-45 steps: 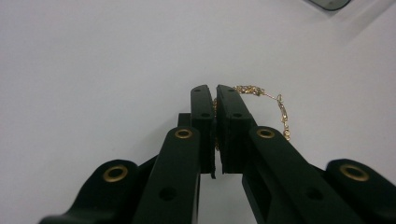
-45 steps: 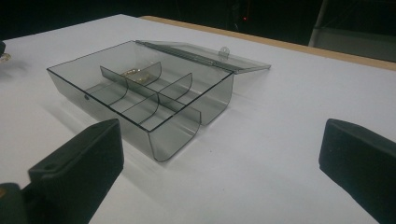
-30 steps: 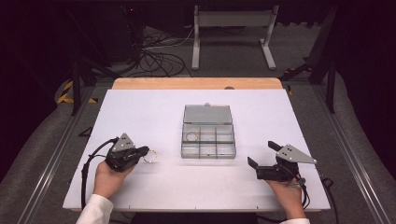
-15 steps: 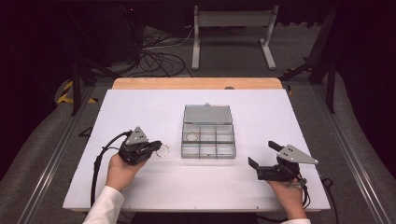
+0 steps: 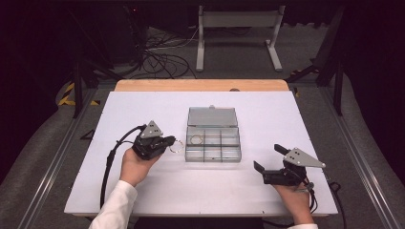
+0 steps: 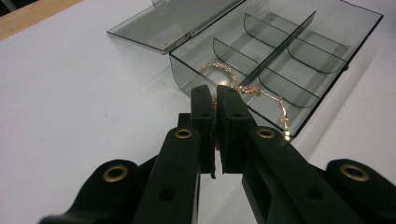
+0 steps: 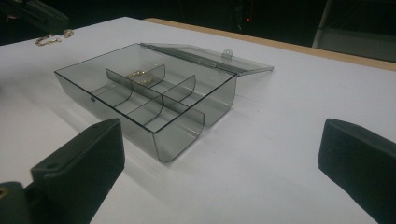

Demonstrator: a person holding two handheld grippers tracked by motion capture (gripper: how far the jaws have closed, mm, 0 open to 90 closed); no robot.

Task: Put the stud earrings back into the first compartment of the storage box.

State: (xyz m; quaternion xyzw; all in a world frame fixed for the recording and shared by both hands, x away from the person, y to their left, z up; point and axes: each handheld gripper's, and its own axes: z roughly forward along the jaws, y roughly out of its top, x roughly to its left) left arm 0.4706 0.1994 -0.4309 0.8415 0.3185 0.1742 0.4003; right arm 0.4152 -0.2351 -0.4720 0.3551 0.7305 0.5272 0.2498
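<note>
Gold chain bracelet (image 6: pixel 261 95) hangs pinched between the closed jaws of the left gripper (image 6: pixel 215 100), which the person holds just left of an open clear plastic organizer box (image 5: pixel 212 139) on the white table (image 5: pixel 143 191). One bracelet (image 5: pixel 196 139) already lies in the box's near-left upper compartment; the other compartments look empty. The carried bracelet is not yet over the box, so placing it remains. The right gripper (image 5: pixel 270 160) rests near the table's right edge, jaws wide apart, holding nothing.

Left gripper (image 6: pixel 215 100) pinching gold bracelet (image 6: pixel 261 95), beside compartment box (image 6: pixel 299 46) (lid open)
</note>
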